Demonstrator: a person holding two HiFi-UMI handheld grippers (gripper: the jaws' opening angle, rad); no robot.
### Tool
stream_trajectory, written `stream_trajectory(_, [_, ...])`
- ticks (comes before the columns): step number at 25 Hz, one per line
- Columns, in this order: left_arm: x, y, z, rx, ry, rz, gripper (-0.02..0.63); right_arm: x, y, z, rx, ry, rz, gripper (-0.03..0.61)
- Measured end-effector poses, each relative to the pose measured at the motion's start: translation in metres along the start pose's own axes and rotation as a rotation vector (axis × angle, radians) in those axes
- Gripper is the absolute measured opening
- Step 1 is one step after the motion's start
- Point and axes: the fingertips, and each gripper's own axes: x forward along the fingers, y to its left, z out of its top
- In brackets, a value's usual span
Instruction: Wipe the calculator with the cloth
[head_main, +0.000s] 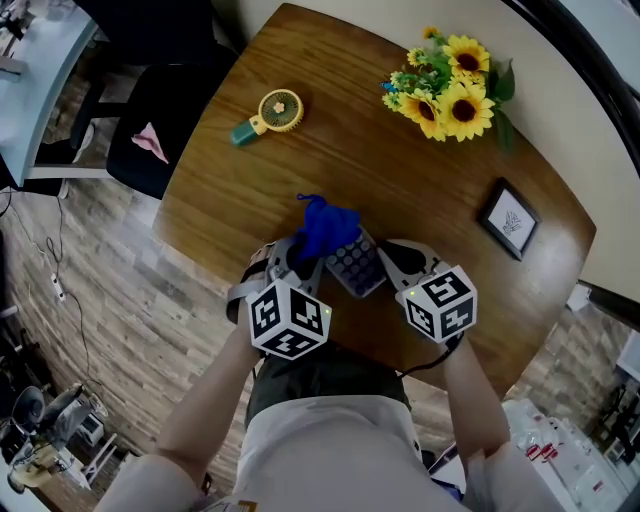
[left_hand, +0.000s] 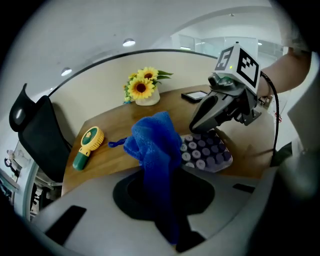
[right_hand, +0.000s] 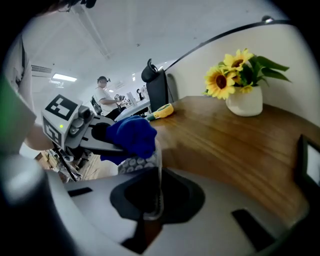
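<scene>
A blue cloth (head_main: 325, 228) is bunched over the far left end of the calculator (head_main: 356, 264), which has round grey keys. My left gripper (head_main: 296, 262) is shut on the blue cloth (left_hand: 156, 150), which hangs down between its jaws. My right gripper (head_main: 392, 262) is shut on the calculator, seen edge-on (right_hand: 154, 192) in the right gripper view. The calculator (left_hand: 205, 151) is held tilted just above the wooden table (head_main: 330, 150), at its near edge. The cloth (right_hand: 131, 137) covers part of the keys.
A yellow and green hand fan (head_main: 270, 114) lies at the table's far left. Sunflowers in a white vase (head_main: 450, 85) stand at the far right. A small picture frame (head_main: 508, 218) lies to the right. A black chair (head_main: 165, 110) stands beyond the table's left edge.
</scene>
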Motion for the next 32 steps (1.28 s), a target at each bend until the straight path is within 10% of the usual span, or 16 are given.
stream_trajectory(6, [-0.021, -0.004, -0.029, -0.081, 0.067, -0.030, 0.069, 0.000, 0.000, 0.000, 0.017, 0.004, -0.003, 0.025])
stream_trajectory(10, [-0.035, -0.004, 0.017, -0.259, -0.100, -0.098, 0.071, 0.000, 0.001, 0.000, 0.028, 0.001, 0.006, 0.023])
stream_trajectory(14, [-0.023, -0.015, 0.070, -0.258, -0.203, -0.151, 0.071, 0.000, 0.001, 0.000, 0.042, -0.006, 0.016, 0.021])
stream_trajectory(32, [0.007, -0.050, 0.018, -0.335, -0.049, -0.186, 0.055, 0.005, 0.009, 0.000, -0.006, 0.013, 0.028, 0.006])
